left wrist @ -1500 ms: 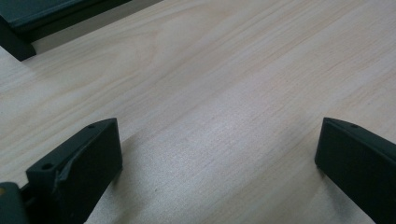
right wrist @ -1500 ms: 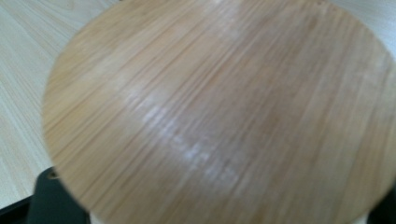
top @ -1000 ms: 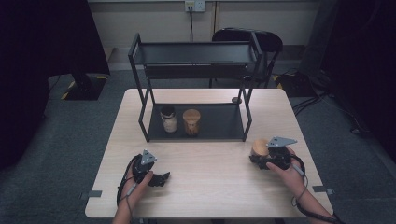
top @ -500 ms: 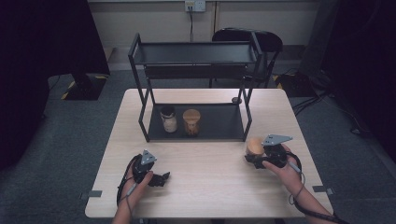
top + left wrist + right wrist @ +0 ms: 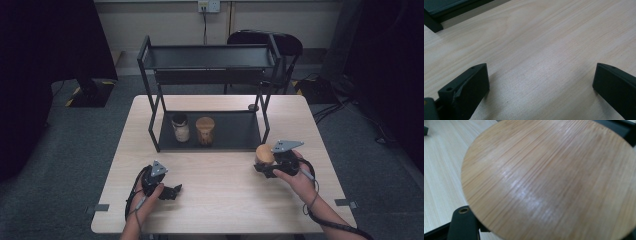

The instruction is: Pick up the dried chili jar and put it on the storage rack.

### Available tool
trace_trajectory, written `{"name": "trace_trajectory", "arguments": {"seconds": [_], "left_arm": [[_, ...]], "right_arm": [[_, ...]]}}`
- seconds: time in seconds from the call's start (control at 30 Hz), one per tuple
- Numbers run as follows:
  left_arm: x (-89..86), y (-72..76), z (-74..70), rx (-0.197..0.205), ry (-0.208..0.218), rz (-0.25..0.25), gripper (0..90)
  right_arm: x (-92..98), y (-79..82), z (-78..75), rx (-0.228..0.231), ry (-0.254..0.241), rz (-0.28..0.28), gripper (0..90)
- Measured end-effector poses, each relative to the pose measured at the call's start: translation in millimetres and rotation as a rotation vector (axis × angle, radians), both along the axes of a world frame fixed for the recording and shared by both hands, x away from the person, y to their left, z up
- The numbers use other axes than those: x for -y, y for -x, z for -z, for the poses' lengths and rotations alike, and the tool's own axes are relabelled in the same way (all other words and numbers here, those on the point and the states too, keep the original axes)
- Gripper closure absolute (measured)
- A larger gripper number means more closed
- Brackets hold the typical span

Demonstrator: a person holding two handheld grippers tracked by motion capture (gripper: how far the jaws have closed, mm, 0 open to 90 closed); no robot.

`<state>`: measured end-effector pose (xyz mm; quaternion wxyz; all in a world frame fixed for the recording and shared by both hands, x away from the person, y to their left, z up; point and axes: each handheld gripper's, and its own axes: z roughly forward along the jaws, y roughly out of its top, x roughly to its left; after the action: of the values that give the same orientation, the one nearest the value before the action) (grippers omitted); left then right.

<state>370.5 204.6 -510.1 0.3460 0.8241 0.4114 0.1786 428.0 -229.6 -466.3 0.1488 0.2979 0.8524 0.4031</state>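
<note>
one pale wooden table (image 5: 220,195) stands on grey carpet, a dark chair (image 5: 272,42) behind it. a black rack (image 5: 207,57) sits at its far side; on the bottom shelf two jars stand side by side, one dark-lidded (image 5: 180,128), one wood-lidded (image 5: 205,130). the right gripper (image 5: 261,165), in the person's hand near the right edge, is clamped on a third jar (image 5: 264,154) with a round wooden lid (image 5: 549,180), in front of the rack. the left gripper (image 5: 172,192) rests low on the table, jaws wide and empty.
</note>
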Motion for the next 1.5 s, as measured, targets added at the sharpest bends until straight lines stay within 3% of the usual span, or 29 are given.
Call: {"name": "trace_trajectory", "arguments": {"seconds": [0.3,1.5], "left_arm": [[-0.1,0.0,0.0,0.000,0.000,0.001,0.2],[-0.2,-0.1,0.0,0.000,0.000,0.002,0.2]], "right_arm": [[-11.9,-6.0,-3.8,-0.024,-0.001,-0.018,25.5],[-58.0,-33.0,-14.6,-0.033,0.011,-0.025,25.5]]}}
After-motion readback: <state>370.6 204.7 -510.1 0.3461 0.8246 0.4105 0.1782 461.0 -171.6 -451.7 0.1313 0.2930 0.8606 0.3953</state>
